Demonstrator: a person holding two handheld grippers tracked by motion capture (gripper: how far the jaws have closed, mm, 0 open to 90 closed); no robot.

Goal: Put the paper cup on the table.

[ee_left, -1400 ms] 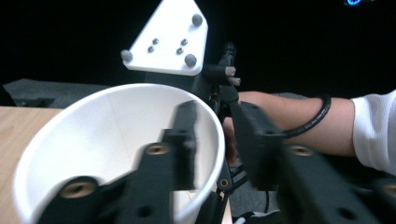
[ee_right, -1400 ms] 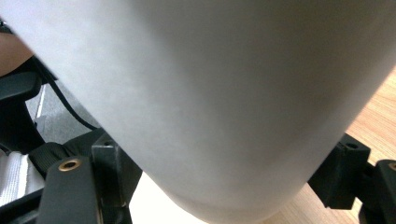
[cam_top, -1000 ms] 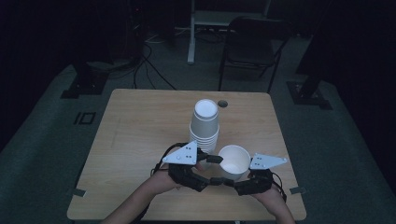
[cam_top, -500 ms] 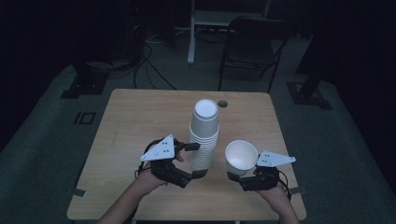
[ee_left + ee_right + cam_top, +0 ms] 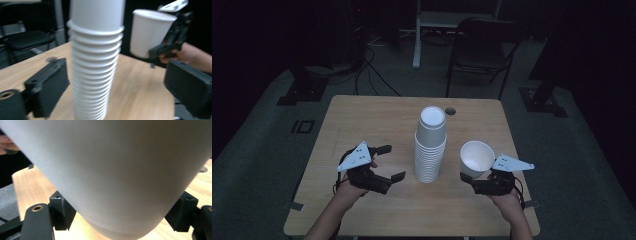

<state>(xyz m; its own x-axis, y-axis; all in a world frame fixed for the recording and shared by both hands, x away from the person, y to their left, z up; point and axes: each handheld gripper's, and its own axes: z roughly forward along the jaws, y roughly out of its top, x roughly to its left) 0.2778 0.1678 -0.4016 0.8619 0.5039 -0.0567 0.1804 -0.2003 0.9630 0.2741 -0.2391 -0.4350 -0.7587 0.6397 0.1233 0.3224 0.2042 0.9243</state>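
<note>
One cup [image 5: 476, 158] pulled off, clamped in my right gripper [image 5: 484, 184], right of the stack [image 5: 430, 146] on the surface [image 5: 377, 115]. Left gripper [image 5: 388, 162] fingers just opened, empty. Stack probably needs more separating.

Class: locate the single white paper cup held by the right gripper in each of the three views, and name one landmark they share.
High view: single cup, right of centre.
Left gripper view: upper right.
Right gripper view: close up, centre.
Shared landmark: wooden table.
</note>
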